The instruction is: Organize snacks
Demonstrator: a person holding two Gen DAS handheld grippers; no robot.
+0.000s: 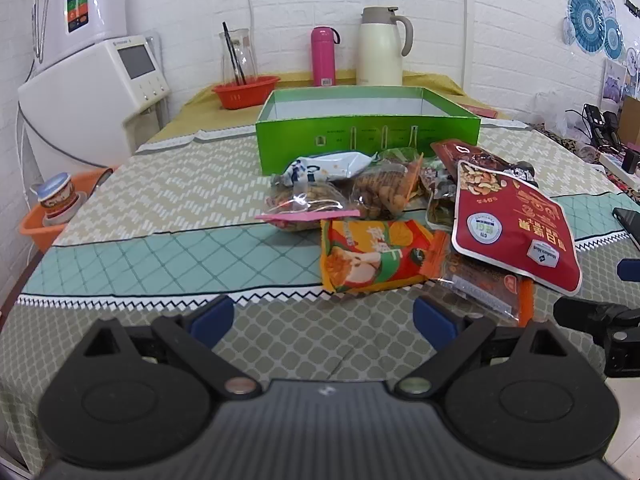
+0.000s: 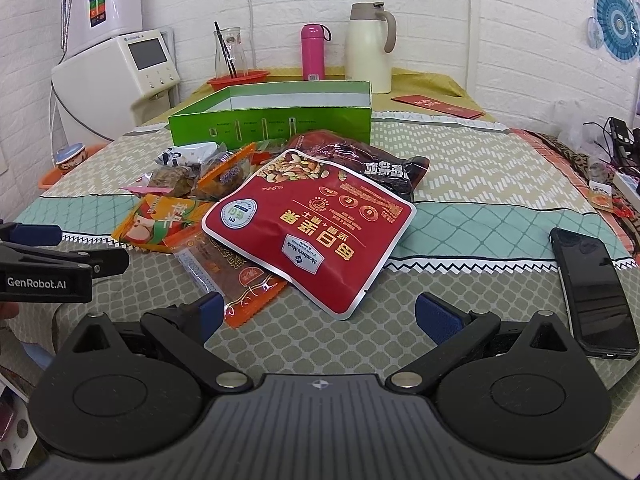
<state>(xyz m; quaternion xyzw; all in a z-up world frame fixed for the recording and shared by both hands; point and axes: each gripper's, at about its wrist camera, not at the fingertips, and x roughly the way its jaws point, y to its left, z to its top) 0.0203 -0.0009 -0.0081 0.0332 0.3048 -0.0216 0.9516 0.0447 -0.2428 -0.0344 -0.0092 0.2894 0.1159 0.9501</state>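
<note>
Both my left gripper [image 1: 323,320] and right gripper [image 2: 319,316] are wide apart and hold nothing, and the big red nut bag [image 2: 308,226] on the snack pile before the green box [image 2: 272,122] looks soft, slippery, so I'd pinch its flat edge.

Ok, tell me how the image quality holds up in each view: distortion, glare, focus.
Left wrist view: strong fisheye bending, dark vignette corners; the green box looks sharp, and the clear cracker packet shows mild glare. Right wrist view: same barrel distortion; soft sheen on the red nut pouch and the phone screen; even indoor light, faint shadows.
</note>
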